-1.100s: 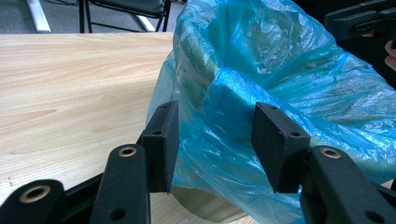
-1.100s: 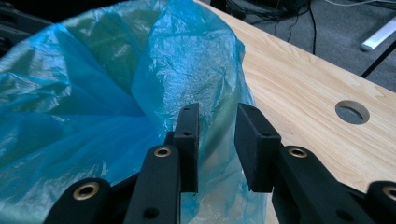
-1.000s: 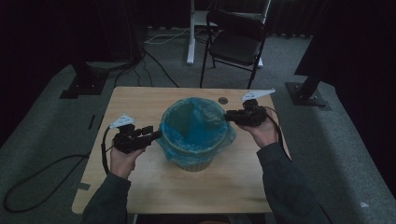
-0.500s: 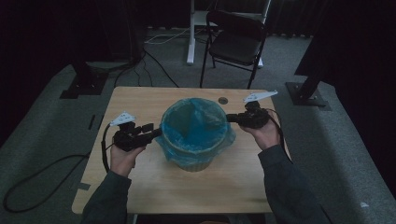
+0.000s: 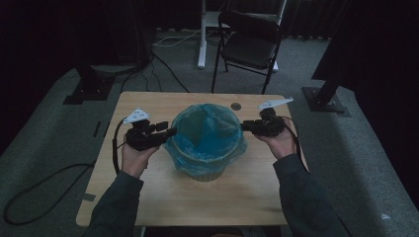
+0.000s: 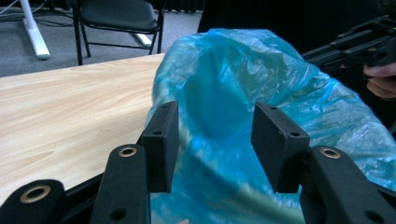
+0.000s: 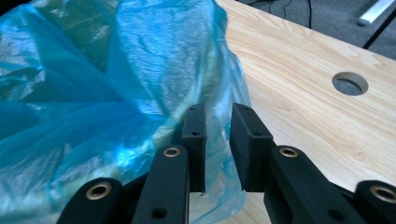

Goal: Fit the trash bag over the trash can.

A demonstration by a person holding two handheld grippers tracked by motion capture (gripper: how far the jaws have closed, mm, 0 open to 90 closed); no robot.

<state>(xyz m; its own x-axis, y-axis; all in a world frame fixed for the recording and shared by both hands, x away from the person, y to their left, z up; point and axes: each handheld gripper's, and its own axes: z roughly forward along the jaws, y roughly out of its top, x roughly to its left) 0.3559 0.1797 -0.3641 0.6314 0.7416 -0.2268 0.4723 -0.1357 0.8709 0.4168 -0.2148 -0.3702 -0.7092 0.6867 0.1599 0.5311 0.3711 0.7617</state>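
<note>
1. The bin [image 5: 206,160] with its blue bag [image 5: 210,131] stands mid-desk [image 5: 148,197], the desk's hole [image 5: 236,106] at its 1 o'clock.
2. Your left tongs [image 5: 170,131] sit at the bag's 9 o'clock, jaws wide apart; in the left gripper view the film lies between and behind the pads [image 6: 161,140], not pinched.
3. Your right tongs [image 5: 245,126] are at 3 o'clock. Their jaws have just been opening and stand at a narrow gap with a fold of bag edge in it [image 7: 215,126]; the pads do not look clamped.
4. Step in hand, as I judge it: fitting the bag over the rim.
5. Next: close both tongs on the edge, then draw it outward and down evenly, without tearing.
</note>
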